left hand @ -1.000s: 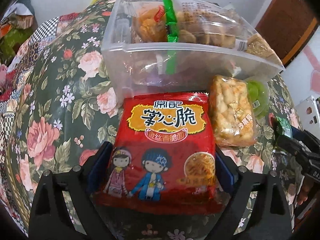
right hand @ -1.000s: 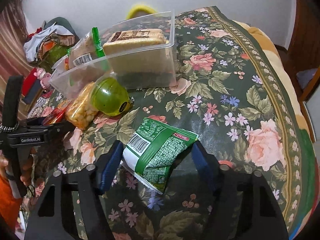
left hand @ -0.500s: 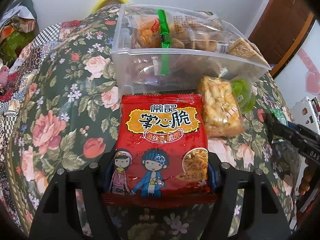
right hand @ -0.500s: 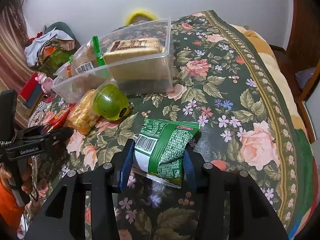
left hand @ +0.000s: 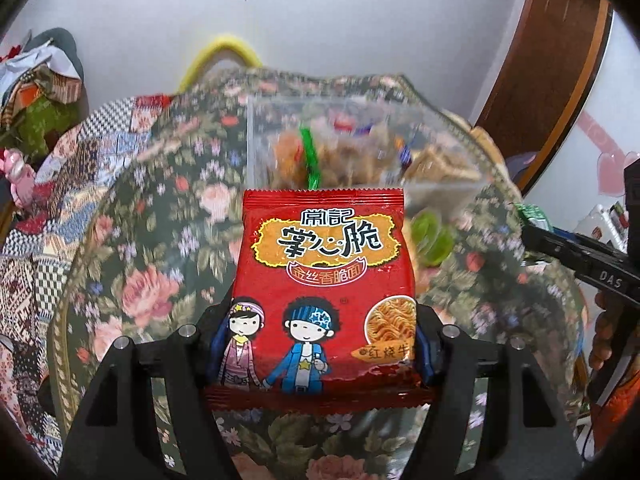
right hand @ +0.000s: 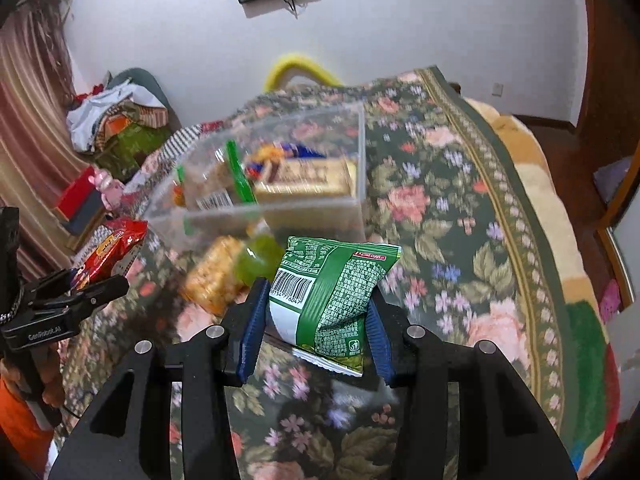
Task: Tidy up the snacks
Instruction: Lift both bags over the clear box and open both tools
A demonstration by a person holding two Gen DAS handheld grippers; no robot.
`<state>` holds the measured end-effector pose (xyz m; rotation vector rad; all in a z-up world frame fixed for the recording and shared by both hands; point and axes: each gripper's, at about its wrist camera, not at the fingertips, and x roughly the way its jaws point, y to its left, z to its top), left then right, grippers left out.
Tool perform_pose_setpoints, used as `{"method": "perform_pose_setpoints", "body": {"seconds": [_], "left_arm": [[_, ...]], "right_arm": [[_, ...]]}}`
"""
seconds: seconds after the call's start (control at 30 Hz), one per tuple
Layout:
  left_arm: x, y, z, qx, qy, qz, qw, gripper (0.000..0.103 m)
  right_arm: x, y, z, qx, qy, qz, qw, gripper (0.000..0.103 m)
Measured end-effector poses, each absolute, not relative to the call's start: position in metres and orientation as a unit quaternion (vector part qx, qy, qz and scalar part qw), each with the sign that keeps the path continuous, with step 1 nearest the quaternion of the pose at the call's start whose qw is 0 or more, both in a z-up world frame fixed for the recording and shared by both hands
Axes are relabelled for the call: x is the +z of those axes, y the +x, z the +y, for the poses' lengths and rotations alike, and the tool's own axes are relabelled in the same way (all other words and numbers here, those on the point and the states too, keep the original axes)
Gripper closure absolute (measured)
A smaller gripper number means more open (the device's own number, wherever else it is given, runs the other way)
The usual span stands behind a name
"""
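Note:
My left gripper (left hand: 320, 344) is shut on a red noodle-snack packet (left hand: 324, 280), held clear above the floral cloth. The right gripper (right hand: 316, 320) is shut on a green snack bag (right hand: 332, 292), barcode side up, also lifted off the surface. Beyond both stands a clear plastic bin (left hand: 360, 160) (right hand: 280, 176) with several snacks inside. In front of the bin lie a yellow cracker pack (right hand: 214, 280) and a green jelly cup (right hand: 260, 260) (left hand: 432, 236). From the right wrist view the left gripper (right hand: 100, 276) and its red packet (right hand: 112, 248) show at the left edge.
The floral cloth (right hand: 440, 240) covers a wide padded surface that drops off at the right edge. A pile of clothes (right hand: 116, 120) lies at the back left. A yellow hoop (left hand: 220, 60) sits behind the bin. A wooden door (left hand: 560, 60) stands at the right.
Both grippers have closed on their packets and lifted them off the cloth. The bin and loose snacks now sit lower and farther off in both views.

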<state>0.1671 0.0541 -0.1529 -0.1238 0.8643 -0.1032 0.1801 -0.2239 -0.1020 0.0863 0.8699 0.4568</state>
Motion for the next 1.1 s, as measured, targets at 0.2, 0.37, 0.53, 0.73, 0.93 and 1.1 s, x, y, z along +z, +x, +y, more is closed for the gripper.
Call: {"method": "perform_pose_setpoints", "body": {"seconds": [0.2, 0.37, 0.53, 0.73, 0.93, 1.1], "left_arm": [[-0.121, 0.176, 0.05, -0.05, -0.057, 0.378, 0.923, 0.034], [-0.1, 0.193, 0.051, -0.05, -0.06, 0.353, 0.932, 0.034], [-0.09, 0.215, 0.053, -0.047, -0.062, 0.341, 0.937, 0.034], [-0.085, 0.247, 0.053, -0.04, -0.06, 0.334, 0.94, 0.033], [-0.094, 0.283, 0.051, -0.042, -0.066, 0.348, 0.934, 0.033], [-0.114, 0.315, 0.051, -0.041, -0.076, 0.375, 0.923, 0.033]], "right_arm": [[-0.076, 0.19, -0.216, 0.229, 0.042, 0.381, 0.895, 0.06], [-0.056, 0.201, -0.207, 0.236, 0.041, 0.351, 0.905, 0.06], [-0.044, 0.215, -0.194, 0.242, 0.037, 0.331, 0.911, 0.06], [-0.043, 0.236, -0.181, 0.243, 0.027, 0.326, 0.913, 0.06], [-0.055, 0.261, -0.171, 0.239, 0.024, 0.344, 0.908, 0.06], [-0.072, 0.281, -0.165, 0.231, 0.017, 0.364, 0.902, 0.06]]}}
